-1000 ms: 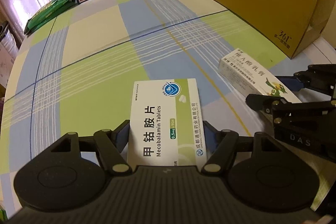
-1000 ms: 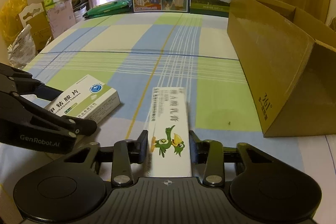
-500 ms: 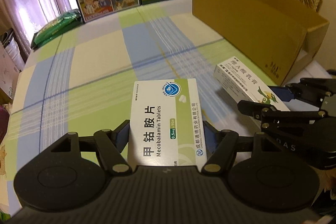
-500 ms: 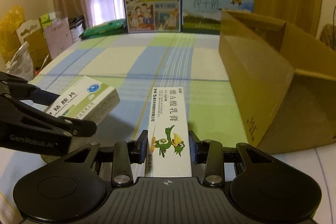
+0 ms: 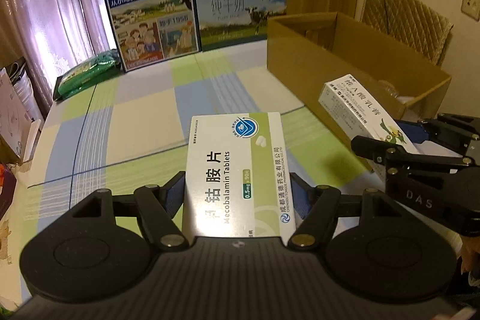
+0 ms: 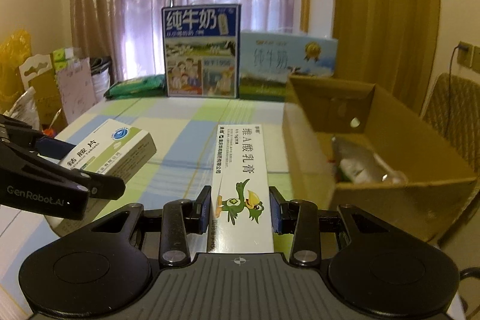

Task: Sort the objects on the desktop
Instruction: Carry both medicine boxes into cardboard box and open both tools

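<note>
The left gripper (image 5: 237, 194) pinches a flat white and green box of Mecobalamin tablets (image 5: 237, 170) by its long sides, blue pads pressed against both edges; the box is held face up, off the tablecloth, its printed blue emblem toward the far end. The right gripper (image 6: 240, 209) clamps a long narrow white ointment carton (image 6: 241, 170) in the same way, the green cartoon bird sitting right between its pads and the black Chinese lettering running away from the camera. Both boxes are lifted above the checked green, blue and cream tablecloth (image 5: 144, 116), side by side and apart, the tablet box to the left of the carton. Just to the right of the carton stands an open brown cardboard box (image 6: 390, 140), its near wall close to the right gripper's outer finger; some items lie inside, too blurred to name. Ahead, the cloth is bare up to two milk cartons (image 6: 201, 50) upright at the far edge, with a green packet (image 6: 135, 86) lying to their left. Beyond the left table edge is a pile of bags and cardboard (image 6: 36, 80).
</note>
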The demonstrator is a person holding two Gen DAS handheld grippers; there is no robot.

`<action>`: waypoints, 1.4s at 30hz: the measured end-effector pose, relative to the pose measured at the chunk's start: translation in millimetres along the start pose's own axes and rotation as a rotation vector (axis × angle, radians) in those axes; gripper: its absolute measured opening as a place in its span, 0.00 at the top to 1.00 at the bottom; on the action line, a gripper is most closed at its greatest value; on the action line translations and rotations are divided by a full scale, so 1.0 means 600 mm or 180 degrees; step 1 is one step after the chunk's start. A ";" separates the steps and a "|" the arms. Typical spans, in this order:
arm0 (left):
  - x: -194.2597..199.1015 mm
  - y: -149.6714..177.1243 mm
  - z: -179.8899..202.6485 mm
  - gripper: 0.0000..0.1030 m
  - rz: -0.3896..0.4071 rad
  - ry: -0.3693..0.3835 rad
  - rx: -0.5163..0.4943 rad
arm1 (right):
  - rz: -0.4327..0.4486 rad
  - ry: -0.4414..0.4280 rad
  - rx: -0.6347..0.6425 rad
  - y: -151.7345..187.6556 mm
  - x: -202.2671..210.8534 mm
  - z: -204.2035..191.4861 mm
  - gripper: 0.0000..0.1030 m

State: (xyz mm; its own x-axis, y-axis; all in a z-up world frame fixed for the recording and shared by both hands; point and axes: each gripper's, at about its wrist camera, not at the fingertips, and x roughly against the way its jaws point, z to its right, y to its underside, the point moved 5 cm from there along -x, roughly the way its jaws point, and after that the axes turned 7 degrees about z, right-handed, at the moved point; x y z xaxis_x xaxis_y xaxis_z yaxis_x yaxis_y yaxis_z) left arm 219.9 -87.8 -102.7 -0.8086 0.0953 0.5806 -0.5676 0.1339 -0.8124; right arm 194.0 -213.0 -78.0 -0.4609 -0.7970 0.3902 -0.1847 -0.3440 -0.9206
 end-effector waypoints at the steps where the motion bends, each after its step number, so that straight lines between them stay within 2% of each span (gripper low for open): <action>1: 0.002 -0.005 0.003 0.35 0.0019 0.0003 0.0001 | 0.0016 0.0009 0.0002 -0.003 0.003 0.003 0.65; 12: 0.011 -0.059 0.064 0.35 0.0221 0.0158 -0.0011 | 0.0281 0.0137 0.0050 -0.063 0.031 0.065 0.65; 18: -0.001 -0.086 0.103 0.35 0.0275 0.0300 -0.0019 | 0.0416 0.0270 -0.0046 -0.101 0.035 0.122 0.65; 24: -0.009 -0.137 0.152 0.35 0.0420 0.0429 0.0002 | 0.0526 0.0449 -0.0119 -0.136 0.023 0.195 0.65; 30: -0.047 -0.184 0.196 0.36 0.0467 0.0596 0.0009 | 0.0454 0.0755 -0.0297 -0.121 -0.005 0.278 0.65; 34: -0.083 -0.207 0.221 0.35 0.0439 0.0649 -0.0045 | 0.0327 0.0780 -0.0462 -0.103 -0.025 0.313 0.65; 38: -0.126 -0.227 0.236 0.35 0.0389 0.0767 0.0057 | 0.0318 0.0798 -0.0523 -0.105 -0.036 0.336 0.65; 42: -0.160 -0.239 0.245 0.35 0.0354 0.0766 0.0106 | 0.0286 0.0796 -0.0539 -0.105 -0.054 0.347 0.65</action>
State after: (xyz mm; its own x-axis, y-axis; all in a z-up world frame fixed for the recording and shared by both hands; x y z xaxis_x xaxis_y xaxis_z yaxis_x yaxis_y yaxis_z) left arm 356.2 -261.3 -49.7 -0.8083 0.3398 0.4807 -0.4854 0.0774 -0.8709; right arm 401.5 -268.8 -30.4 -0.6772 -0.6665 0.3116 -0.2658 -0.1733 -0.9483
